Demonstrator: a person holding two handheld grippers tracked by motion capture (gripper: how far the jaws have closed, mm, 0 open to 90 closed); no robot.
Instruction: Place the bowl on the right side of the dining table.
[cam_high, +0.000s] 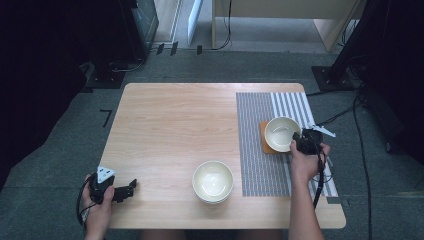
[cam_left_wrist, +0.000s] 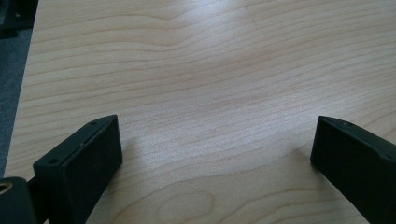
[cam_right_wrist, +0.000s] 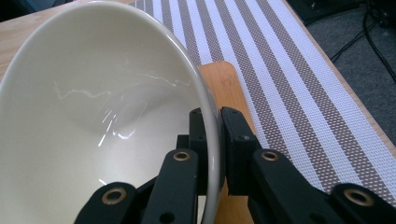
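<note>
Cream bowl (cam_high: 282, 133) sits over an orange wooden coaster (cam_high: 265, 141) on the striped woven placemat (cam_high: 260, 165), at the right side of the light wooden table (cam_high: 170, 130), with its rim pinched by the right gripper (cam_high: 300, 139). In the right gripper view the bowl (cam_right_wrist: 93, 121) appears tipped, its glossy inside facing the camera, and the two black jaws are clamped on its rim, one inside the wall and one outside; whether its base rests flat on the coaster (cam_right_wrist: 229, 84) cannot be told. The placemat (cam_right_wrist: 299, 93) runs off behind in grey and white stripes. The person's right hand (cam_high: 305, 162) holds that gripper from the near side, its cable trailing down along the forearm.

A second cream bowl (cam_high: 213, 181) stands upright near the front edge of the table, just left of the placemat and well apart from the first; it looks like more than one bowl nested together.

At the table's near left corner the left gripper (cam_high: 131, 186) rests low over the bare wood in the person's left hand (cam_high: 99, 202), a grey three-cornered plate on top. In the left gripper view its jaws stand wide apart with nothing between them but the wood grain of the table (cam_left_wrist: 210, 93).
</note>
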